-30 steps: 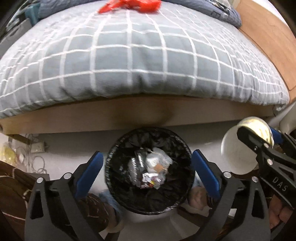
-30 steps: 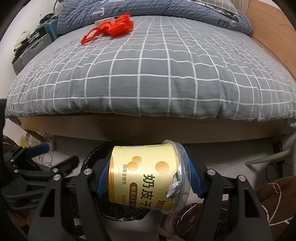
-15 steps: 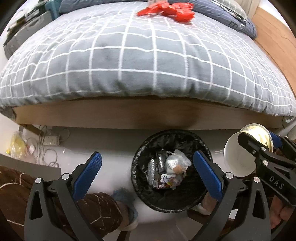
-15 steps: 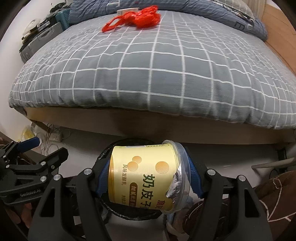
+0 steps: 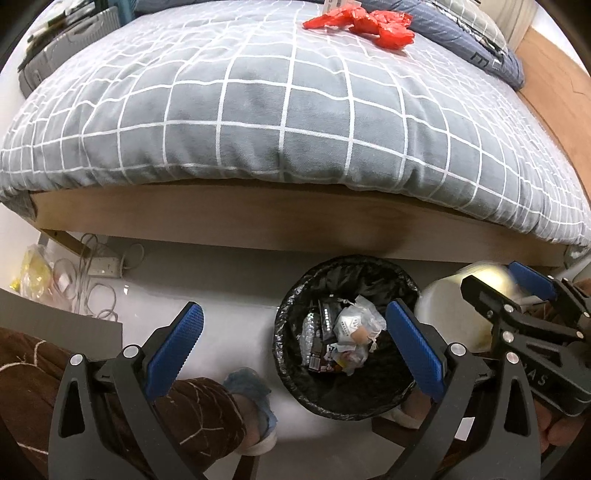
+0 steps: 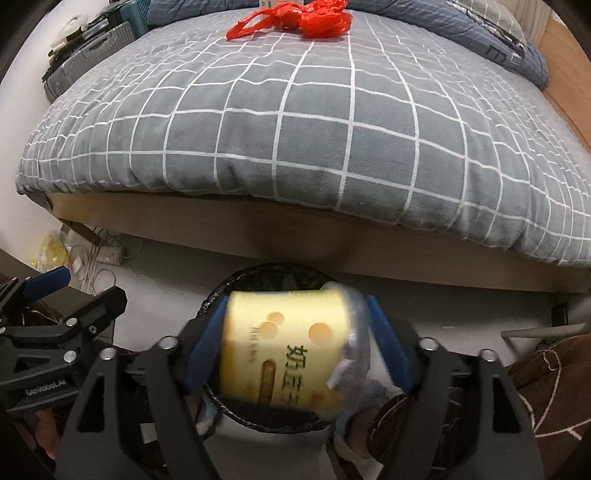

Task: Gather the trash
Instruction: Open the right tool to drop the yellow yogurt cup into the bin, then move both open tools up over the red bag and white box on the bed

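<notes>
A round bin with a black liner (image 5: 347, 336) stands on the floor by the bed, holding wrappers and crumpled plastic. In the right wrist view the bin (image 6: 258, 280) lies directly below my right gripper (image 6: 295, 343). A yellow snack cup (image 6: 284, 343) with a torn foil lid sits blurred between its blue pads; the jaws look spread slightly wider than the cup. The cup also shows in the left wrist view (image 5: 443, 302) at the bin's right rim. My left gripper (image 5: 295, 343) is open and empty above the bin's left side. A red plastic bag (image 5: 362, 22) lies on the bed.
The bed with a grey checked duvet (image 5: 277, 110) and wooden frame (image 5: 258, 218) fills the background. A power strip and cables (image 5: 99, 266) lie on the floor at left. The person's legs in brown trousers (image 5: 192, 417) and slippered feet flank the bin.
Both grippers have moved left and back from the bed. The right gripper's jaws have widened and the cup is now blurred and tilted over the bin.
</notes>
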